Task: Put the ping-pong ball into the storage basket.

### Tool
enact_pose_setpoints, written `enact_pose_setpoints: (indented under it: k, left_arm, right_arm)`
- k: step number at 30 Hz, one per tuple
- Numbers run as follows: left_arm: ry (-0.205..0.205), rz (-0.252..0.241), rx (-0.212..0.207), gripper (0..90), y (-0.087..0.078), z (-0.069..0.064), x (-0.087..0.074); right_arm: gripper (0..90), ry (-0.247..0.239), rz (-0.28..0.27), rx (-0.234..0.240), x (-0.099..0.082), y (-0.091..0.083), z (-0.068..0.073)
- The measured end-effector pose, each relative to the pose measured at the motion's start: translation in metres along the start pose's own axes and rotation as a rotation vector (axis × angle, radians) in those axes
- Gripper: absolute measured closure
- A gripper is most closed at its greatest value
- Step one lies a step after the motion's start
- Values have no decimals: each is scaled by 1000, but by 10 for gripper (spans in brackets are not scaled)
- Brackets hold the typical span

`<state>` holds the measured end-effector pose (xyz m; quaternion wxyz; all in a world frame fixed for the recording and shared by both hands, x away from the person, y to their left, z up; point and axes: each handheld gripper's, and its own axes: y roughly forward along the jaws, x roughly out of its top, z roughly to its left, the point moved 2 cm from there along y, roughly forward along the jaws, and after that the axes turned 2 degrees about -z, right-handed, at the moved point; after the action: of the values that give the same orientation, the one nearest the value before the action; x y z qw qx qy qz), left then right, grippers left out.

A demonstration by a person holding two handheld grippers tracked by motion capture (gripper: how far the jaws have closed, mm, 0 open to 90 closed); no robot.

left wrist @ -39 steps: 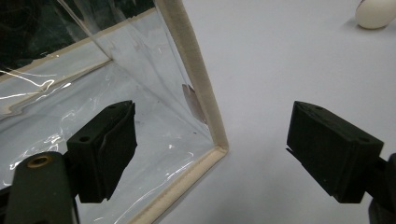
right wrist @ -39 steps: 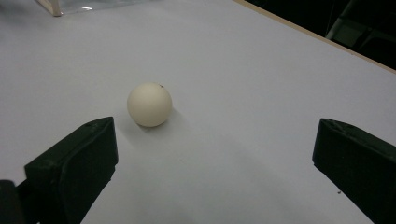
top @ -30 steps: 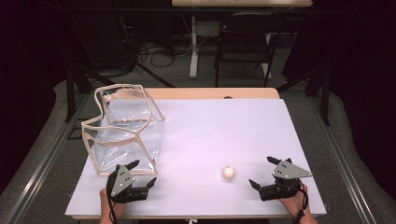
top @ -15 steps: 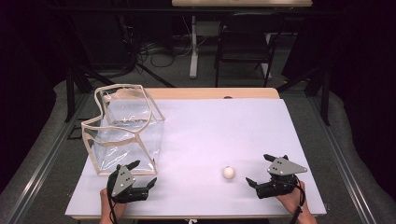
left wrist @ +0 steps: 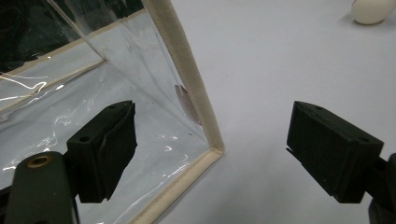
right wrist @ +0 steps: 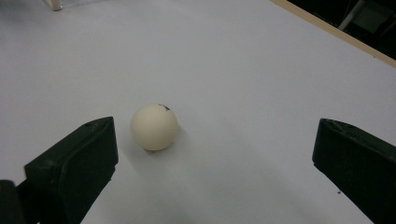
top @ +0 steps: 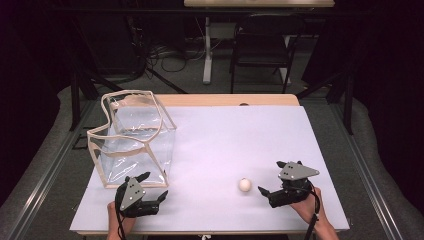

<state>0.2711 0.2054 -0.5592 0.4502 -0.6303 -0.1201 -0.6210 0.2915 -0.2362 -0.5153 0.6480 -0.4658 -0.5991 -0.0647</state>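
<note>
Right hand-held gripper (top: 266, 191) now closer to the ball (top: 244, 185) than a second ago; shifted leftward along the near edge of the counter (top: 240, 135). Jaws wide apart, nothing held. In the right gripper view, ball (right wrist: 154, 126) on the counter just ahead of the jaws, nearer one jaw than the other, not touching either. Reads as an approach to grasp; closing not yet begun.

Left hand-held gripper (top: 152, 192) unchanged in place, jaws apart, empty, just beside the near corner of the clear bag (top: 135, 142). Bag upright, mouth open, cloth-trimmed edges.

Ball position unchanged: front of counter, between the two grippers, well apart from bag.

Count: one ball, one clear bag, two grippers.
</note>
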Motion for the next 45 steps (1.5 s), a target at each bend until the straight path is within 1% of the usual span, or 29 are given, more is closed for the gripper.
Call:
enact_pose_setpoints:
  k: [6,7,9,17,22,26,31,34,39,40,45]
  left_arm:
    - [-3,1,1,160,0,0,0]
    - [5,3,-1,160,0,0,0]
    - [6,4,0,161,0,0,0]
    - [4,1,-1,160,1,0,0]
    - [15,5,-3,160,2,-1,0]
    - [17,5,-5,160,2,-1,0]
    - [18,6,-6,160,2,-1,0]
    - [18,10,-7,160,2,-1,0]
    - [18,10,-8,160,2,-2,0]
    - [18,10,-9,160,2,-2,0]
    - [19,10,-10,160,3,-2,0]
  right_arm:
    - [0,-5,26,6,5,7,1]
    - [0,-4,29,11,5,7,1]
    - [0,-6,36,14,6,9,1]
    - [0,-12,53,27,12,15,2]
    - [0,-9,60,32,15,19,1]
    - [0,-10,79,43,17,23,0]
    - [0,-15,88,50,21,27,2]
    - [0,-25,100,55,22,31,3]
    - [0,-21,108,63,23,34,3]
    - [0,-25,115,69,23,38,3]
    - [0,-29,128,86,20,43,5]
